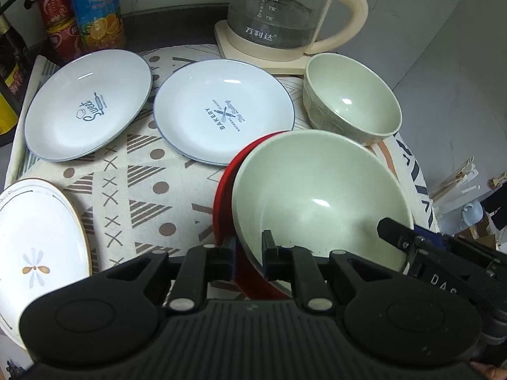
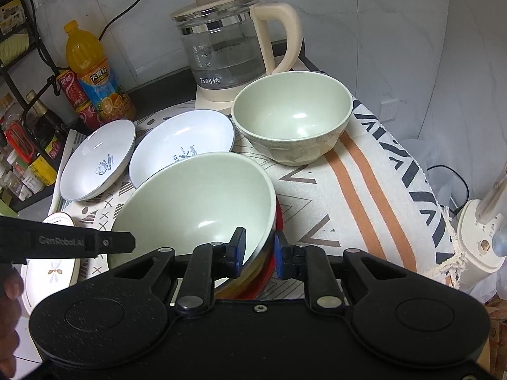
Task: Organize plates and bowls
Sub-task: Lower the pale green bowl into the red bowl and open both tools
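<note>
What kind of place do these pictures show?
Most likely a home kitchen counter: a glass electric kettle, an orange drink bottle and dark sauce bottles stand behind the plates.

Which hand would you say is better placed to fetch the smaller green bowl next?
Likely right: the smaller green bowl stands ahead of the right gripper, which grips the large bowl.

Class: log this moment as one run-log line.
left gripper: shut on green bowl rim | right gripper: shut on same rim | second bowl: on cloth
</note>
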A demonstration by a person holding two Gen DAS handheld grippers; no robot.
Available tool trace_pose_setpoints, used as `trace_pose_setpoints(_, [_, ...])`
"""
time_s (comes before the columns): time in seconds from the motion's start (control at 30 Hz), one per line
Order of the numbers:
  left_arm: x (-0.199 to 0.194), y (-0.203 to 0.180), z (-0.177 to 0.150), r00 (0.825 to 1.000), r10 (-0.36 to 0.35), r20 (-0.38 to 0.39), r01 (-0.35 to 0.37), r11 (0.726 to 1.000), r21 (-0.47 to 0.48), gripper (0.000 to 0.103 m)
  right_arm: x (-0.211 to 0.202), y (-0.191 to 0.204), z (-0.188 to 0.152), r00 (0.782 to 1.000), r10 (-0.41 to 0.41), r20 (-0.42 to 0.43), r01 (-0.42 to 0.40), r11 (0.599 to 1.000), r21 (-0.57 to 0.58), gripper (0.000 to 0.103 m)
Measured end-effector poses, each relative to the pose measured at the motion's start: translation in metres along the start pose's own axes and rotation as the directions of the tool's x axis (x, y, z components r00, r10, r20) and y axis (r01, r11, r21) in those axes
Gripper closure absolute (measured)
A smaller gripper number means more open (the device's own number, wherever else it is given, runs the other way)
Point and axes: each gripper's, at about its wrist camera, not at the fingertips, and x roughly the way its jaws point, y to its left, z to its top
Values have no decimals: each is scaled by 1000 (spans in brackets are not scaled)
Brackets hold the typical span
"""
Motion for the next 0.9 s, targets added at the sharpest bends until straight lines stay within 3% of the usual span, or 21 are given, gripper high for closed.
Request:
trace_pose_setpoints(0.33, [-27, -1, 4, 997, 22, 74, -22, 1000, -4, 85, -17, -5, 0, 998, 40, 42, -41, 999, 27, 82])
trace_pose_setpoints(0.43, [-35, -2, 1, 996, 26, 90, -26, 1000, -3, 80, -25, -9, 1, 997, 55, 62, -58, 997, 46, 72])
trace_pose_setpoints(0.53, [-42, -2, -2, 993, 40, 113, -40, 999, -4, 63, -33, -14, 1, 995, 56, 83, -61, 997, 54, 56])
trace_pose_setpoints(0.6, [-46, -2, -4, 990, 50, 131, -49, 999, -11, 53, -39, -19, 1, 993, 61, 101, -67, 996, 61, 52])
trace_pose_setpoints(0.7, [-52, -3, -4, 987, 57, 153, -55, 998, -17, 45, -46, -25, 2, 992, 64, 111, -73, 995, 71, 43])
trace_pose_setpoints(0.83, [-62, -4, -2, 981, 66, 182, -60, 997, -37, 38, -52, -28, 7, 991, 62, 121, -73, 994, 87, 21])
trace_pose_setpoints(0.9, [-65, -5, -1, 979, 63, 196, -56, 998, -42, 35, -54, -28, 10, 988, 70, 135, -81, 993, 82, 21])
